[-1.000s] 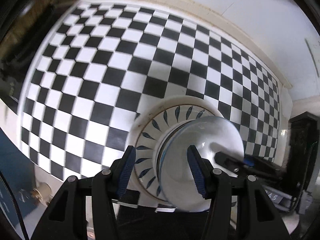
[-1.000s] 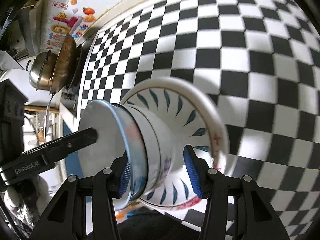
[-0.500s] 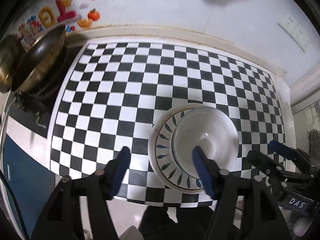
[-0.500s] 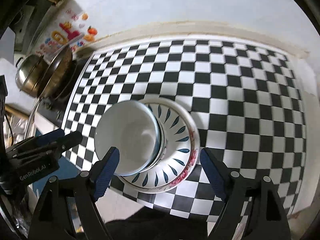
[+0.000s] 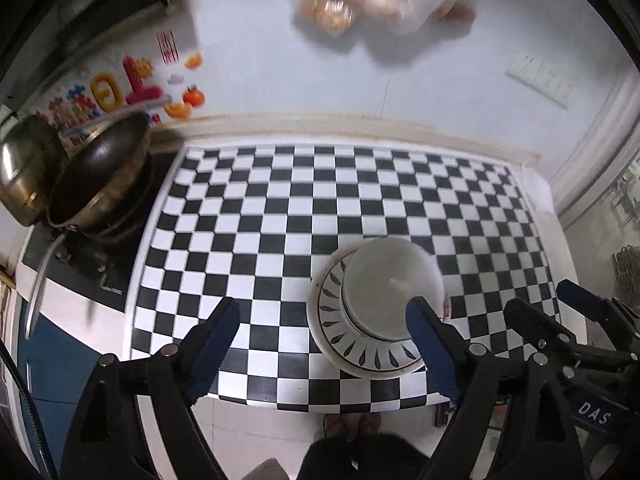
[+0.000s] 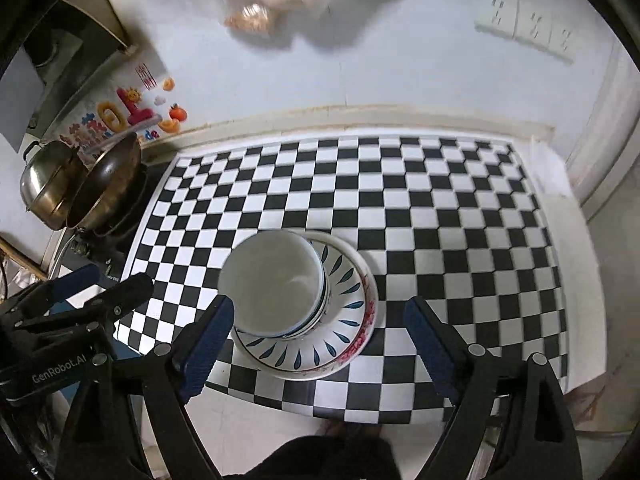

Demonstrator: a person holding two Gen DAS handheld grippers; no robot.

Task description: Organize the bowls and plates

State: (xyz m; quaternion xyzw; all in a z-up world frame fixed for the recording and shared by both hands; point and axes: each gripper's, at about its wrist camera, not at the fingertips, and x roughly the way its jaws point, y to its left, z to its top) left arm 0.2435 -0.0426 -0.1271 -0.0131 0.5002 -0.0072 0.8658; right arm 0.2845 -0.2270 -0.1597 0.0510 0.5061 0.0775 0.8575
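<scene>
Left wrist view: we see our left tongs (image 5: pixel 324 344) spread wide and empty above the black-and-white checkered counter (image 5: pixel 280 208). Ahead, toward the right blue pad, a stack of white ceramic bowls (image 5: pixel 390 288) sits nested on a white plate with blue leaf marks (image 5: pixel 362 354). Our right tongs (image 6: pixel 320 340) are equally wide open, holding nothing, with the same stack just beyond the left pad. A dark wok (image 6: pixel 106 180) rests far left of both tongs.
</scene>
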